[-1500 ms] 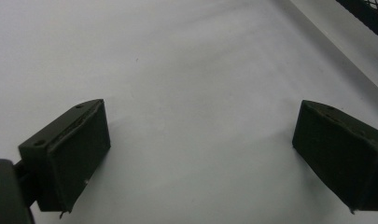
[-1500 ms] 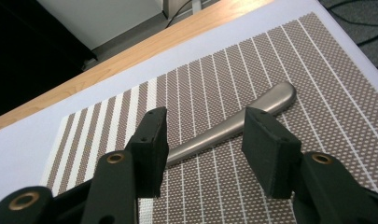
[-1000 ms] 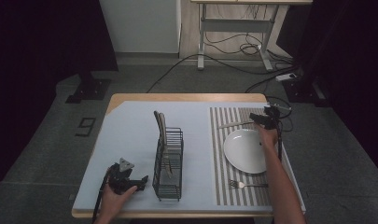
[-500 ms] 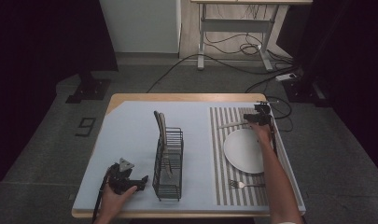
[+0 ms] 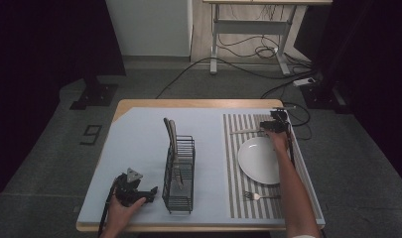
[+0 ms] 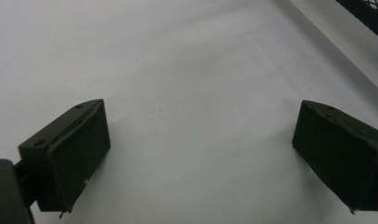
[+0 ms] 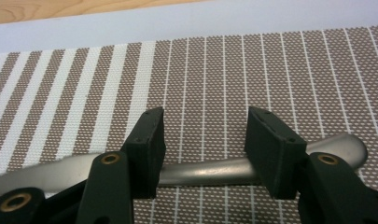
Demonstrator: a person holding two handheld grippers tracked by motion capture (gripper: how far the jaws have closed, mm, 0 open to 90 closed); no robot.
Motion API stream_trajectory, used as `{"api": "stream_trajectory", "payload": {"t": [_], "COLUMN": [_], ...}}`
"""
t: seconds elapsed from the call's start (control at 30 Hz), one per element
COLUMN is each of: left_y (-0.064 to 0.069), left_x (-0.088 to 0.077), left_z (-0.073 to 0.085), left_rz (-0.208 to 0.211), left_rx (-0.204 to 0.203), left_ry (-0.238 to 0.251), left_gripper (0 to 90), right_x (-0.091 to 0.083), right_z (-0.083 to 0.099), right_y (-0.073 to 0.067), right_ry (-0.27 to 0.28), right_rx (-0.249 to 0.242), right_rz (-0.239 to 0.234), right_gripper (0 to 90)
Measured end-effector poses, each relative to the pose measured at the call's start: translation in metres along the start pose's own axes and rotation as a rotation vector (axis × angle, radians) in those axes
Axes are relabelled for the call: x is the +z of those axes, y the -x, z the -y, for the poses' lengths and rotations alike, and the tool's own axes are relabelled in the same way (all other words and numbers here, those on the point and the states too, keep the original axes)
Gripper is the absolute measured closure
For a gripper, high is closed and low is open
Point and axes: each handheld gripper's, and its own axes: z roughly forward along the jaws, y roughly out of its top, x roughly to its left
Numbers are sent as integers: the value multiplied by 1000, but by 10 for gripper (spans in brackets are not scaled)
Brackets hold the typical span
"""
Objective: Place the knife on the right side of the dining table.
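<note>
1. The left gripper [image 5: 150,193] rests near the front left corner of the worktop [image 5: 139,144], held in the person's left hand [image 5: 120,213]. Its jaws stand spread with nothing between them; the left gripper view has bare pale surface under them. It seems parked there, out of the way, while the other hand works.

2. Just to its right stands a black wire rack [image 5: 179,174], its long side running front to back, nearer the front edge. Two pale utensils [image 5: 169,134], perhaps wooden, stand upright in its far end and rise above the top; what else lies inside I cannot tell.

3. A striped placemat [image 5: 233,168] covers the right part of the worktop. A white plate [image 5: 258,159] sits on it, empty, and a fork [image 5: 260,196] lies on the mat between the plate and the front edge.

4. A knife [image 7: 210,171] lies flat on the placemat beyond the plate, toward the far right corner, crosswise to the stripes.

5. The right gripper [image 7: 203,151] is lowered over the knife's handle, jaws spread to either side of it. The pads do not press on it, so the knife is straddled, not pinched. That stance likely readies a grasp at the handle, to lift it.
</note>
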Motion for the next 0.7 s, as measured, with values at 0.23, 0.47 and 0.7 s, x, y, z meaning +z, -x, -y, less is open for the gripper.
{"api": "stream_trajectory", "payload": {"t": [0.23,0.47,0.7], "left_y": [0,0,0], "left_x": [0,0,0], "left_z": [0,0,0], "left_rz": [0,0,0], "left_rx": [0,0,0], "left_ry": [0,0,0], "left_gripper": [37,36,36], "right_x": [0,-13,-31], "right_z": [0,1,1], "right_y": [5,4,8], "right_ry": [11,66,93], "right_rx": [38,41,52], "right_rz": [-17,-54,-91], "right_gripper": [448,447,448]}}
